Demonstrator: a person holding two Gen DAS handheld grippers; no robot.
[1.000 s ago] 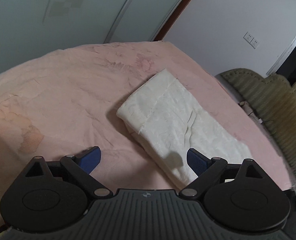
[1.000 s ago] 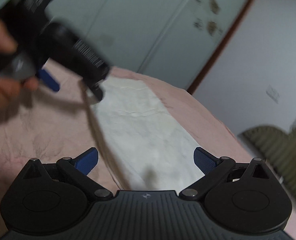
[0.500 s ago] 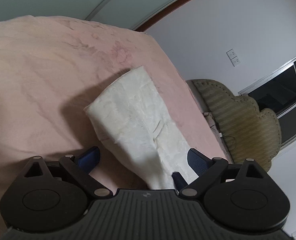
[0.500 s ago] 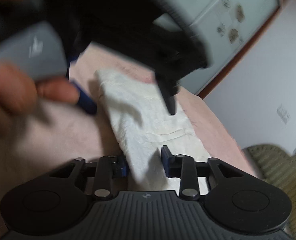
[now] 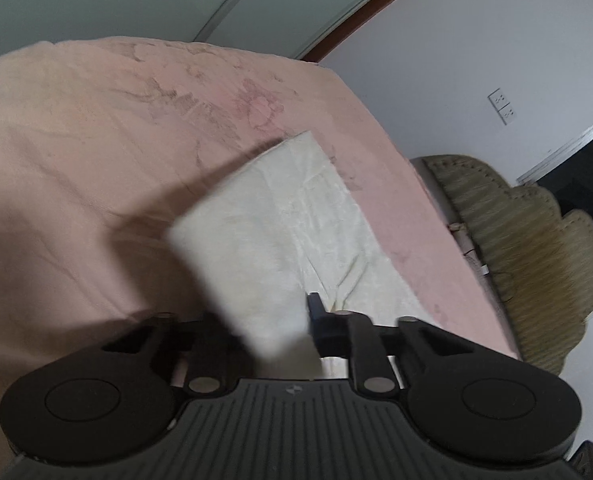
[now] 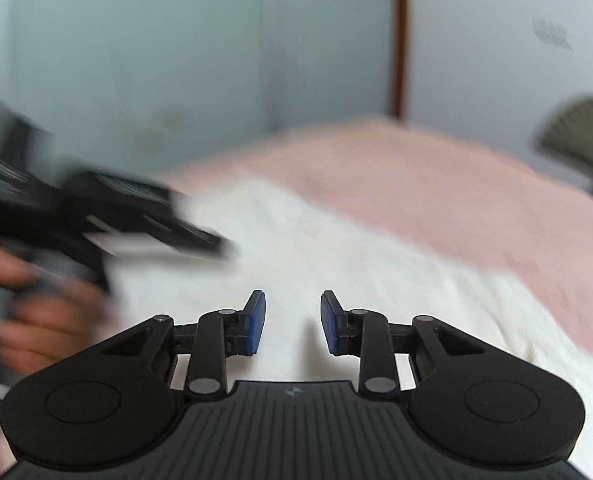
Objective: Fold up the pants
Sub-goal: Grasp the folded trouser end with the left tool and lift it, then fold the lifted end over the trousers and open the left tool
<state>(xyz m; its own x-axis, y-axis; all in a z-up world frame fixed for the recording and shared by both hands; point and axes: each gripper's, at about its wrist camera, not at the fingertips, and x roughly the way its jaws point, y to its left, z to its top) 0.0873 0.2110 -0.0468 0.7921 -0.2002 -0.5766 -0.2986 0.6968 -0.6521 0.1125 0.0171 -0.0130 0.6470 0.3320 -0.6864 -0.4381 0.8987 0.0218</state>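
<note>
On the pink bed (image 5: 96,152) lie the cream pants (image 5: 316,216), their near end pinched and lifted by the left gripper (image 5: 272,320). Over them the right gripper (image 6: 292,322) hovers, fingers spread. No writing is legible.

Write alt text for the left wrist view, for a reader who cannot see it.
The left claw is shut on the near end of the folded cream pants, lifting that end off the pink bedspread. A wicker chair stands past the bed at right, beside a white wall.
</note>
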